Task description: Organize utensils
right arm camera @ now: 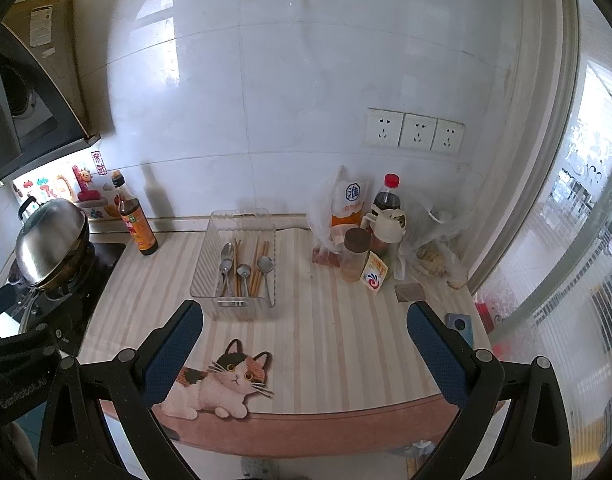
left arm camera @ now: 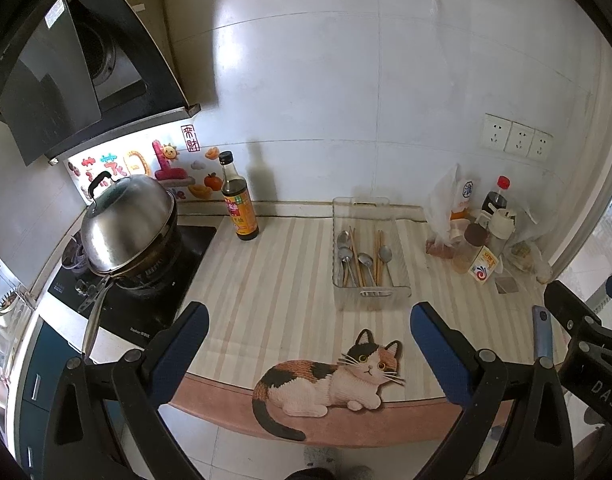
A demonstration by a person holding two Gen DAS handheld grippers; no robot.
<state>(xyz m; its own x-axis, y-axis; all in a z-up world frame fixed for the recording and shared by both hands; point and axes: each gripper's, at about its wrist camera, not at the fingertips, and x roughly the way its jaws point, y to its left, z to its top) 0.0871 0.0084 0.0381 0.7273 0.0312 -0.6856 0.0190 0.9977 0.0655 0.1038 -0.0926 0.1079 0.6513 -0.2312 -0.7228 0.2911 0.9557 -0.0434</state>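
Observation:
A clear plastic basket (left arm camera: 370,294) stands on the striped counter and holds several metal spoons (left arm camera: 364,260) and wooden chopsticks (left arm camera: 379,254). It also shows in the right wrist view (right arm camera: 236,304), with spoons (right arm camera: 244,272) and chopsticks (right arm camera: 260,264) inside. My left gripper (left arm camera: 306,344) is open and empty, held back near the counter's front edge, short of the basket. My right gripper (right arm camera: 304,344) is open and empty, also near the front edge, to the right of the basket. The right gripper's body shows at the right of the left wrist view (left arm camera: 586,340).
A cat sticker (left arm camera: 330,380) lies on the counter front. A dark sauce bottle (left arm camera: 238,204) stands left of the basket. A lidded wok (left arm camera: 126,232) sits on the stove at left. Bottles, jars and bags (right arm camera: 370,236) crowd the back right corner. A phone (right arm camera: 460,326) lies by the right edge.

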